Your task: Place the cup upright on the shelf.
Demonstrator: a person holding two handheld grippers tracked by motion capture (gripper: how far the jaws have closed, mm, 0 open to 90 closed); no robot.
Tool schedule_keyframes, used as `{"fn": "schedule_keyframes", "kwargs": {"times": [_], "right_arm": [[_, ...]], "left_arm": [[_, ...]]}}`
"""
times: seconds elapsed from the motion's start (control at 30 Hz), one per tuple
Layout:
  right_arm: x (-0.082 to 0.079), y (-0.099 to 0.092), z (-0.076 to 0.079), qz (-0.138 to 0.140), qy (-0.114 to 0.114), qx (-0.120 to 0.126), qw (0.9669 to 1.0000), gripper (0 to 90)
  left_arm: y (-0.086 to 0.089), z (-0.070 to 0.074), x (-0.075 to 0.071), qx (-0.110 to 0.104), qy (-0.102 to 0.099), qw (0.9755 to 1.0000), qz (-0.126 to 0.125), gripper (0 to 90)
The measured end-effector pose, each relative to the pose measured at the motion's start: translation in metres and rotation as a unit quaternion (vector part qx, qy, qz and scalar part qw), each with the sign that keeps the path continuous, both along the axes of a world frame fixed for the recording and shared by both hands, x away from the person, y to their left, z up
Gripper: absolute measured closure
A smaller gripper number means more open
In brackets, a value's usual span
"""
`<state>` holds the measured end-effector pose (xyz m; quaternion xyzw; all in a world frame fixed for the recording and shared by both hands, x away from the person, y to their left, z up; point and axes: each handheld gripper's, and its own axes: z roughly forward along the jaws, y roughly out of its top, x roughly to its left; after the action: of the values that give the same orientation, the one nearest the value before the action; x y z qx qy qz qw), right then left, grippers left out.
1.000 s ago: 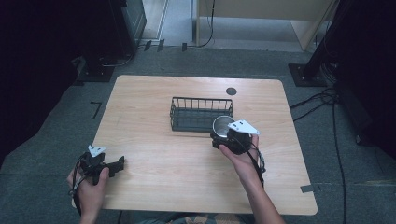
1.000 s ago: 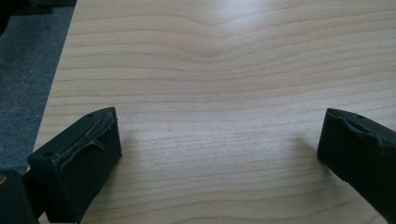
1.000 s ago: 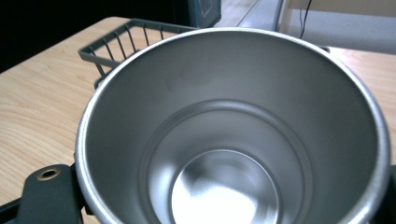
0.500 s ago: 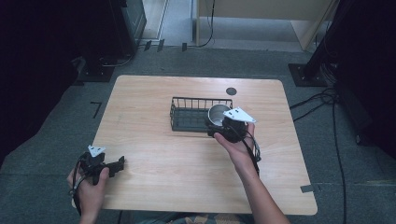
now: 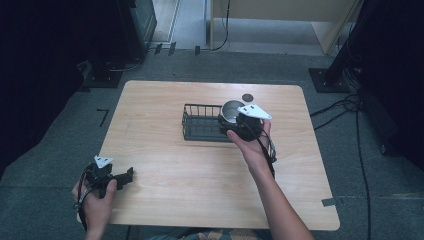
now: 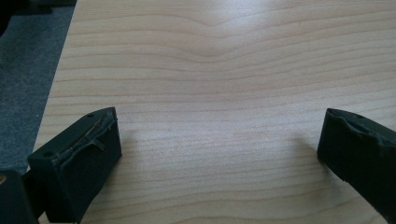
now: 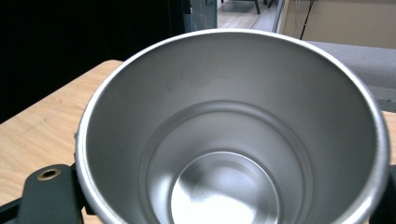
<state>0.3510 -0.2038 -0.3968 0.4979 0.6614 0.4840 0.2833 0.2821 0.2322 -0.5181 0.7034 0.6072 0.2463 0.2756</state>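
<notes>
While the steel cup (image 5: pixel 231 111) is carried by the right gripper (image 5: pixel 239 125), it is held upright over the right end of the wire basket (image 5: pixel 200 123), approx. at 12 o'clock from table (image 5: pixel 200 200) centre. In the right gripper view the cup (image 7: pixel 233 130) is seen empty, mouth toward the camera, with the jaws clamped on its sides, so it is grasped. The left gripper (image 5: pixel 117 178) rests w/ jaws spread wide at approx. 8 o'clock, nothing between them, only bare wood (image 6: pixel 210 84). Probably the cup is meant for the basket. If it is released too high or off-centre, the basket rim could be struck and the cup may tip or roll out. A smooth wall may also slip in the jaws.
</notes>
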Motion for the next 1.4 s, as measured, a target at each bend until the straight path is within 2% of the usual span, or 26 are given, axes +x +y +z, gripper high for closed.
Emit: {"fn": "schedule_keyframes", "kwargs": {"times": [0.1,0.5,0.53,0.77,1.0,1.03,1.23,1.27,1.3,1.33,1.4], "right_arm": [[0.007,0.003,0.0,-0.003,0.002,0.006,1.0,16.8],[0.033,0.015,-0.006,-0.018,0.005,0.003,0.9998,16.8],[0.039,0.018,-0.009,-0.018,0.009,0.004,0.9998,16.8],[0.049,0.023,-0.018,-0.024,0.02,-0.001,0.9995,16.8],[0.059,0.025,-0.031,-0.026,0.041,-0.007,0.9988,16.7],[0.061,0.026,-0.035,-0.025,0.051,-0.007,0.9984,16.8],[0.063,0.028,-0.038,-0.022,0.062,-0.01,0.9978,16.7],[0.064,0.028,-0.039,-0.018,0.075,-0.009,0.997,16.7],[0.064,0.028,-0.039,-0.018,0.075,-0.009,0.997,16.7],[0.065,0.029,-0.041,-0.017,0.09,-0.018,0.9957,16.7],[0.065,0.029,-0.043,-0.013,0.102,-0.023,0.9944,16.6]], "left_arm": [[0.0,0.0,0.0,0.0,0.0,1.0,0.0,0.0],[0.0,0.0,0.0,0.0,0.0,1.0,0.0,0.0],[0.0,0.0,0.0,0.0,0.0,1.0,0.0,0.0],[0.0,0.0,0.0,0.0,0.0,1.0,0.0,0.0],[0.0,0.0,0.0,0.0,0.0,1.0,0.0,0.0],[0.0,0.0,0.0,0.0,0.0,1.0,0.0,0.0],[0.0,0.0,0.0,0.0,0.0,1.0,0.0,0.0],[0.0,0.0,0.0,0.0,0.0,1.0,0.0,0.0],[0.0,0.0,0.0,0.0,0.0,1.0,0.0,0.0],[0.0,0.0,0.0,0.0,0.0,1.0,0.0,0.0],[0.0,0.0,0.0,0.0,0.0,1.0,0.0,0.0]]}}
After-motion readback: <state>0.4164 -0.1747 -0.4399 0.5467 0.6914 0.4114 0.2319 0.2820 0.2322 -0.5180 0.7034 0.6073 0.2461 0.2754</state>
